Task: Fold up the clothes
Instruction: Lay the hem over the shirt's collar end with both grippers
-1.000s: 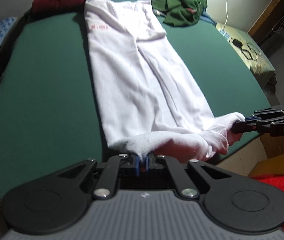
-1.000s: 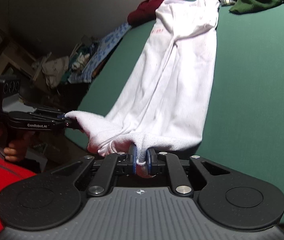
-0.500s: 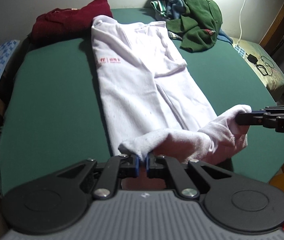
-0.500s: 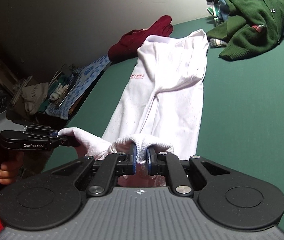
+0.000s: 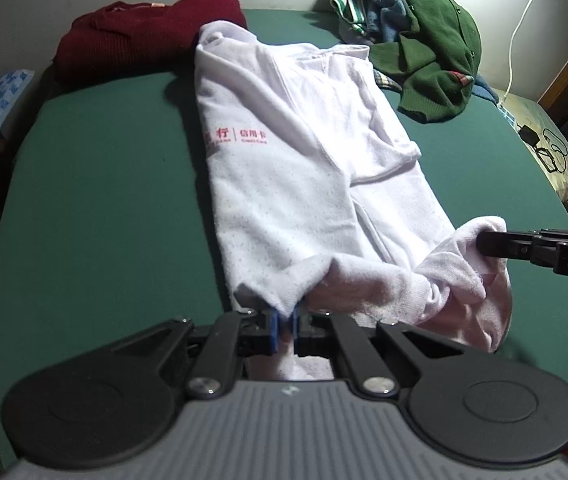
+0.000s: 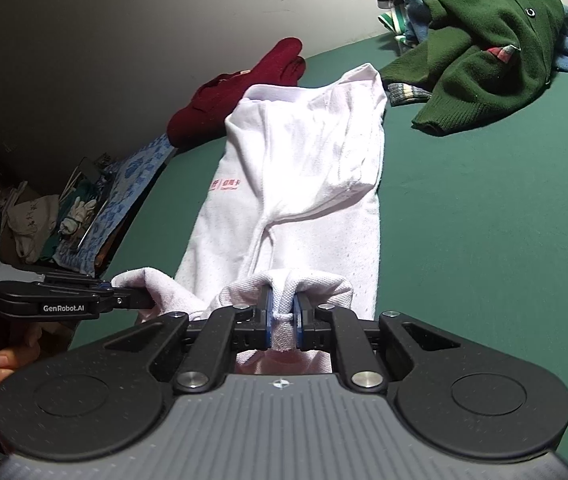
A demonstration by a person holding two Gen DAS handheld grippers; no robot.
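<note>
A white shirt point(image 5: 308, 168) with small red print lies lengthwise on the green table point(image 5: 96, 208), folded into a long strip. It also shows in the right wrist view point(image 6: 304, 184). My left gripper point(image 5: 283, 326) is shut on the left corner of its near hem. My right gripper point(image 6: 283, 322) is shut on the right corner of the hem. Both hold the hem lifted above the table and curled over the shirt's lower part. The right gripper shows in the left wrist view point(image 5: 484, 242), the left gripper in the right wrist view point(image 6: 144, 300).
A dark red sweater point(image 5: 144, 36) lies at the table's far left edge. A green cardigan point(image 5: 432, 52) on a pile of other clothes sits at the far right. A side surface with cables point(image 5: 544, 148) stands right of the table. Clutter point(image 6: 64, 220) lies off the left edge.
Both grippers have carried the hem up and forward over the shirt towards its collar end. The far clothes look nearer and the flat part of the shirt shorter.
</note>
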